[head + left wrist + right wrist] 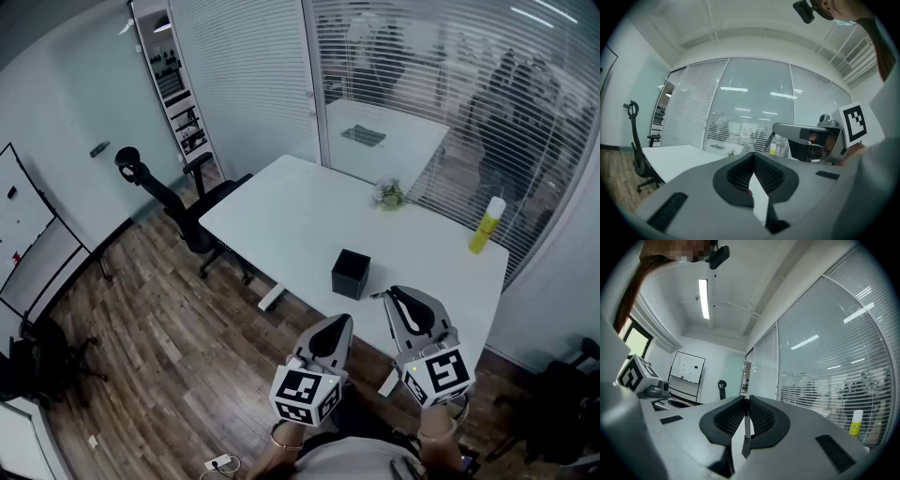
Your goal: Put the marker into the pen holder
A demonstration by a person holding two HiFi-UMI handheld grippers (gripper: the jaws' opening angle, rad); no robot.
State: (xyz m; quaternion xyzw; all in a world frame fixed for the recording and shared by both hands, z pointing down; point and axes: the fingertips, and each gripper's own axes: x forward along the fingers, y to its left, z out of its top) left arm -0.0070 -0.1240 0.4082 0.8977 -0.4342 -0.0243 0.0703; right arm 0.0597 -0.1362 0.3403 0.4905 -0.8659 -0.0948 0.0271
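Black and boxy, the pen holder (351, 274) sits on the white table (281, 225), just ahead and left of my right gripper (401, 298). That gripper's jaws pinch the thin marker (746, 423). My left gripper (339, 324) is closed on nothing. The marker could tilt in so narrow a grip and catch the holder's rim. A yellow bottle (487, 225) and a small plant (391, 195) stand farther ahead, blocking nothing.

**White surface (281, 220), three things on it**

Set on a wood floor (159, 337). Toward the near edge: a black cube pen holder (351, 274), upright. At the far right corner: a yellow bottle (487, 225), white-capped, standing. By the far edge: a small green plant (391, 196). All three well apart from one another.
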